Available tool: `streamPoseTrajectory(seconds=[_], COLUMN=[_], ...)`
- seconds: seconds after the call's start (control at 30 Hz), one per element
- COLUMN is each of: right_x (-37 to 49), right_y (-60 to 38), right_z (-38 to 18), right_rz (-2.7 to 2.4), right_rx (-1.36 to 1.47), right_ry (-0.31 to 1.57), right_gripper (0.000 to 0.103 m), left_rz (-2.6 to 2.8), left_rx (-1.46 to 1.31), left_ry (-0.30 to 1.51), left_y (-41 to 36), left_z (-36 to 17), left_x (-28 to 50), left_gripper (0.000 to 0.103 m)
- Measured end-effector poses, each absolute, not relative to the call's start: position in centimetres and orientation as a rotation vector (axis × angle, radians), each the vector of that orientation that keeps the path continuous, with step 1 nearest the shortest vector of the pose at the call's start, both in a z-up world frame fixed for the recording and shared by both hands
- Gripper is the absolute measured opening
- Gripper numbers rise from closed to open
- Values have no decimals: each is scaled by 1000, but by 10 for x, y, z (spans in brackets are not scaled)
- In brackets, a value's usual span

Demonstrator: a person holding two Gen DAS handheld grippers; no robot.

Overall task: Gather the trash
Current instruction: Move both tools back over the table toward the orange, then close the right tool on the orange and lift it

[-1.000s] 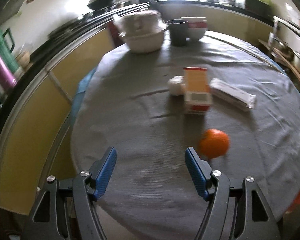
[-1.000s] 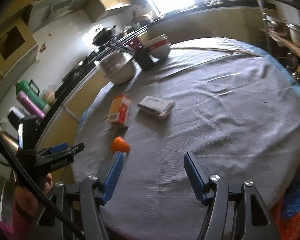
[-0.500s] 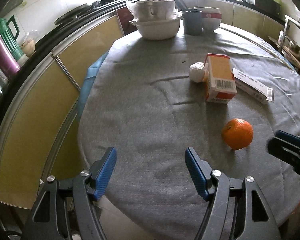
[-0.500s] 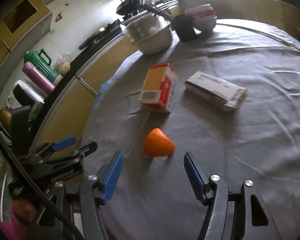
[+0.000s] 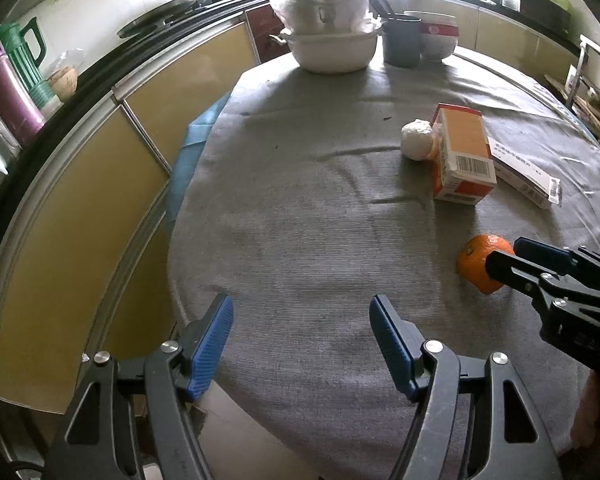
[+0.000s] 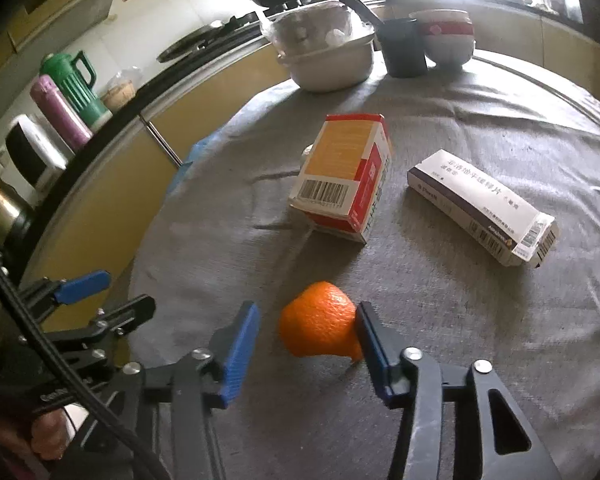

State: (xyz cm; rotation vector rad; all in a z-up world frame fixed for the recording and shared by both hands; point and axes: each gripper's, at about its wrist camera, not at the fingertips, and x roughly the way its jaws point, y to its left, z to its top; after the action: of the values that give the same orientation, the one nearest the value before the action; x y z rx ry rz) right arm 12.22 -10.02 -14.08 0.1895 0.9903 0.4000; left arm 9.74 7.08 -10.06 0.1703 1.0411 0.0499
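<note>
An orange lies on the grey-clothed round table. My right gripper straddles it with its jaws closing: the right pad touches the fruit, while a gap shows at the left pad. The left wrist view shows the same orange with the right gripper at it. My left gripper stands open over bare cloth near the table's edge, nothing between its fingers. Farther back lie an orange-and-red carton, a flat white box and a crumpled white ball.
At the table's far side stand a white pot with bagged items, a dark cup and a red-and-white bowl. Yellow cabinets curve close along the left, with flasks on the counter.
My right gripper has moved forward and down to the orange, and its jaws have narrowed around it. The left gripper has barely moved and stays open.
</note>
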Motion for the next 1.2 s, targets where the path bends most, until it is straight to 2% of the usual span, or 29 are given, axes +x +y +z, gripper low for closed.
streamPoseTrajectory(seconds=[0.1, 0.37, 0.87, 1.1, 1.17, 1.2], right_x=[124, 121, 99, 120, 125, 126], right_y=[-104, -117, -142, -125, -122, -120], right_z=[-143, -143, -131, -140, -145, -146], right_rz=[388, 375, 363, 385, 387, 388], right_rx=[192, 214, 261, 293, 304, 303], right_ry=[991, 987, 966, 1043, 1056, 1049], right_gripper=[40, 34, 33, 39, 58, 60], left_rz=[45, 40, 31, 40, 44, 46], left_rx=[173, 179, 190, 184, 181, 178], left_ry=[1041, 1047, 1045, 1046, 1047, 1047], left_y=[70, 66, 59, 66, 68, 70], left_z=[-101, -101, -102, -100, -100, -100], left_x=[98, 97, 94, 93, 93, 93], left_gripper=[71, 71, 71, 71, 71, 71])
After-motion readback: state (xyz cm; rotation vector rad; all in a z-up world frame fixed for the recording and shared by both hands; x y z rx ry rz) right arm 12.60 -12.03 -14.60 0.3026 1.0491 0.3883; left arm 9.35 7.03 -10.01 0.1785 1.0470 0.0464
